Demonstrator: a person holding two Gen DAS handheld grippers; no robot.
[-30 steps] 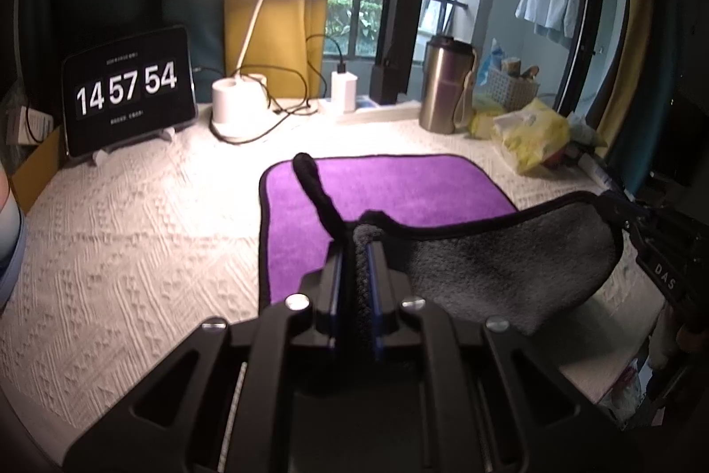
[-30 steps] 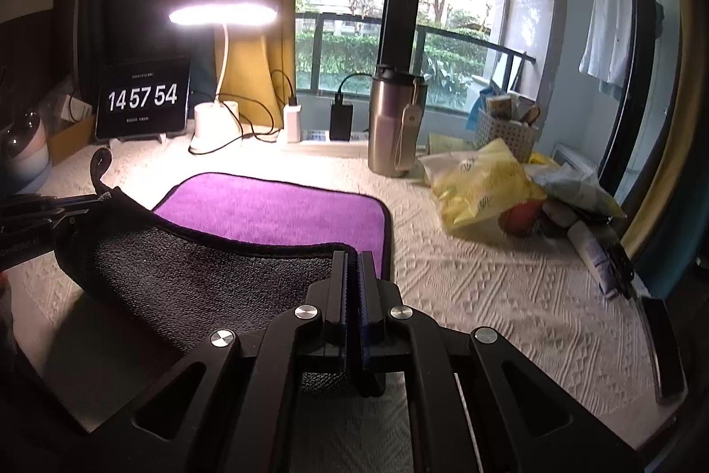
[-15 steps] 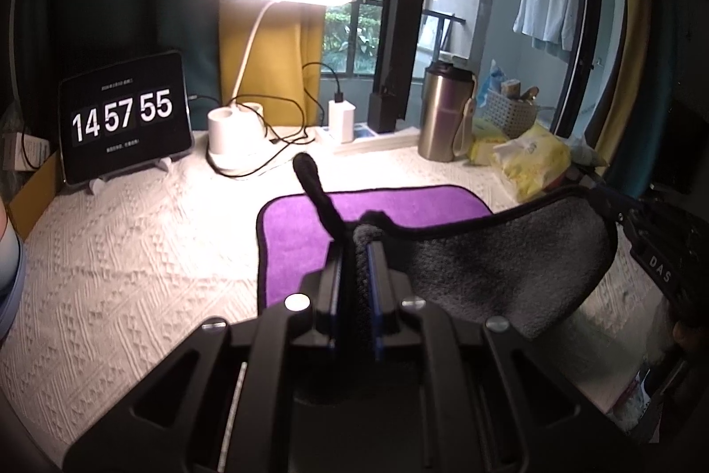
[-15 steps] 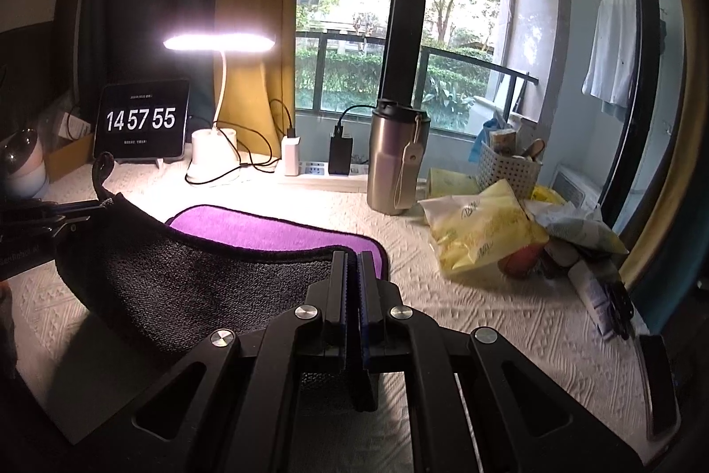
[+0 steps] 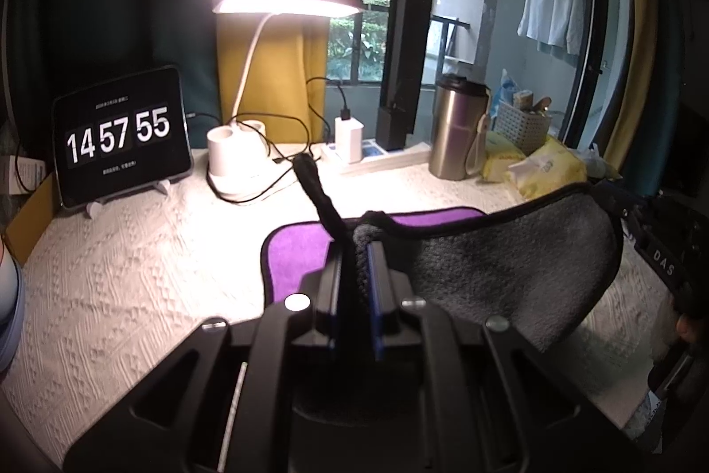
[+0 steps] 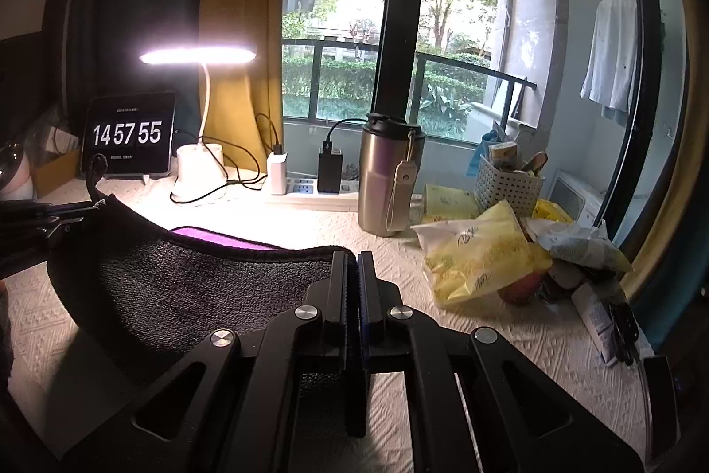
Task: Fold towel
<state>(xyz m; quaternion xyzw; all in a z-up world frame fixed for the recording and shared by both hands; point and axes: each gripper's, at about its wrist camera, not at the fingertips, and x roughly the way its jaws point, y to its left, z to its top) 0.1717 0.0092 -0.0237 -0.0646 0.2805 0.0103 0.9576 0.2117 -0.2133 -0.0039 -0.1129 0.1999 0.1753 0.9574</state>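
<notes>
Nearest the left wrist camera, the left tool [image 5: 356,251] is pinching one near corner of the purple-and-grey microfibre towel with black piping [image 5: 509,264], its jaws closed tight on the cloth with only the bunched fabric between them. A thin black hanging loop [image 5: 317,189] is sticking up from that corner. In the right wrist view, the right tool [image 6: 353,264] is gripping the other near corner in the same way, jaws pressed together on the black edge. Between the two tools the towel's near edge is hanging lifted off the white textured tabletop [image 5: 133,273], sagging in a curve and showing its grey underside, while the purple far part is lying flat on the tabletop behind it.

Farther back on the left, a black tablet on a stand [image 5: 122,136] is showing 14 57 55. Just to its right, a white gooseneck desk lamp [image 5: 248,145] is glowing, with black cables trailing around its base. Beyond the towel, a white power strip with chargers [image 6: 310,187] is sitting along the window ledge. To the right of it, a tall steel travel mug with a black lid [image 6: 390,176] is standing upright. Near right of the mug, yellow plastic bags [image 6: 483,256] are lying in a heap, with a white perforated basket [image 6: 507,182] behind them.
</notes>
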